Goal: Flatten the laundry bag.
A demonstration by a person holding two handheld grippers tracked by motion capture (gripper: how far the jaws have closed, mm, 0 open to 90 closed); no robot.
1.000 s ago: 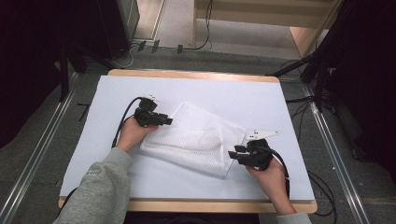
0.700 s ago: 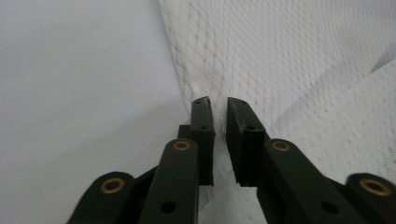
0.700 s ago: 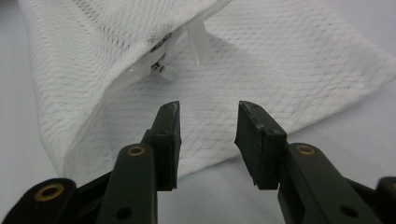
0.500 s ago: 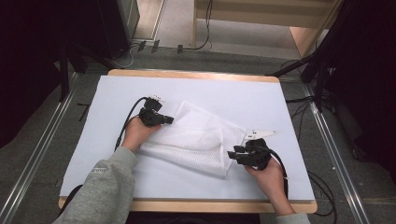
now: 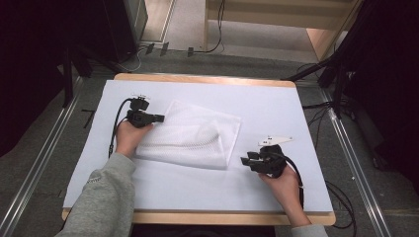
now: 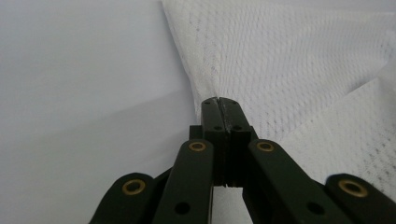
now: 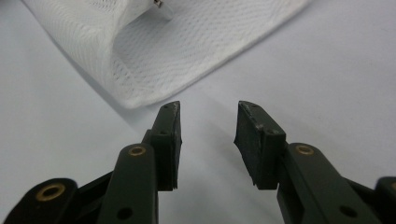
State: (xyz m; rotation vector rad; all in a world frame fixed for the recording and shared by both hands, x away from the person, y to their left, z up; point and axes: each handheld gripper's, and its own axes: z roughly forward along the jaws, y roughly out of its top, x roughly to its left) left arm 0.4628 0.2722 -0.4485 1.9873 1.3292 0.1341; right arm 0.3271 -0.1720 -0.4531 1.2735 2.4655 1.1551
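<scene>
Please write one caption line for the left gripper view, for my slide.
Left gripper, jaws shut, pinching the edge of a white mesh cloth on the white table cover.

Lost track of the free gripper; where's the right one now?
In the high view, the right gripper rests on the table's near right, jaws open, just right of the white mesh cloth.

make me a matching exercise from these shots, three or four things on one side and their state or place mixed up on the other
Things:
1. left gripper
2. right gripper
3. white mesh cloth
4. grey sleeve

States or places:
A. lies partly folded on the white table cover
B. jaws open, just off the cloth's edge, touching nothing
C. at the near left of the high view
D. jaws shut on an edge of the cloth

Pairs: 1-D, 2-B, 3-A, 4-C
</scene>
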